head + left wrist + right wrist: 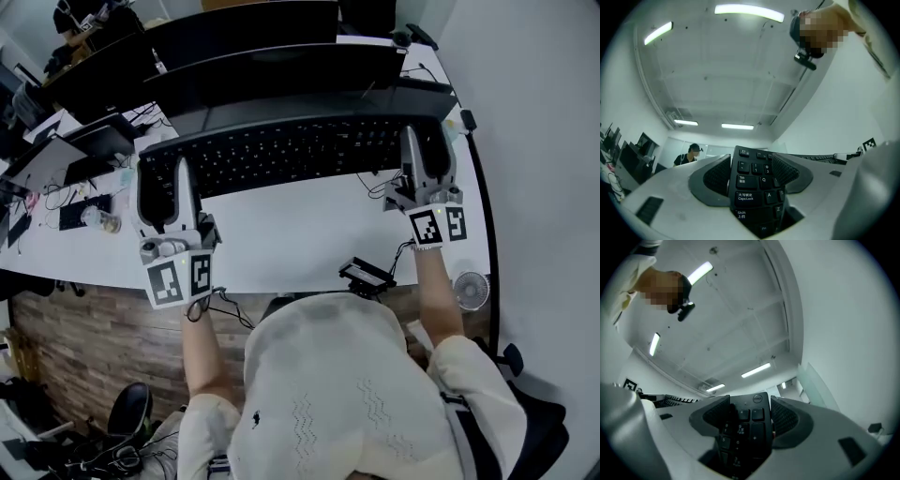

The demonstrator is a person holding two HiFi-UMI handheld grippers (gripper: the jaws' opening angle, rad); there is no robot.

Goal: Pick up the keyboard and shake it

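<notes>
The keyboard (291, 155) is a long, flat, black plastic slab with rows of low square keys. It is held at both ends over the back part of a smooth white desk (309, 234), just in front of a row of dark, wide monitors (281, 66), with its keys facing the person.

The left gripper (159, 187) is clamped on the keyboard's left end. In the left gripper view its two dark wedge-shaped pads, with a fine stippled surface, press on either side of the slab. The Tab, Caps Lock and Shift keys show between them, with white lettering on matt black caps. The gripper's body around the pads is pale grey, rounded and smooth.

The right gripper (424, 155) is clamped in the same way on the right end. In the right gripper view its rough dark pads squeeze the number-pad corner, where a small round logo sits above the keys.

Each gripper carries a white cube printed with black square markers near the person's wrist.

A thin dark cable (380, 186) lies in loose curls on the desk beside the right gripper. A small round fan (471, 289) with a ringed grille sits lower down, near the desk's right edge.

Both gripper views look up at a plain pale ceiling (726, 79) with long, narrow light strips (749, 10)
</notes>
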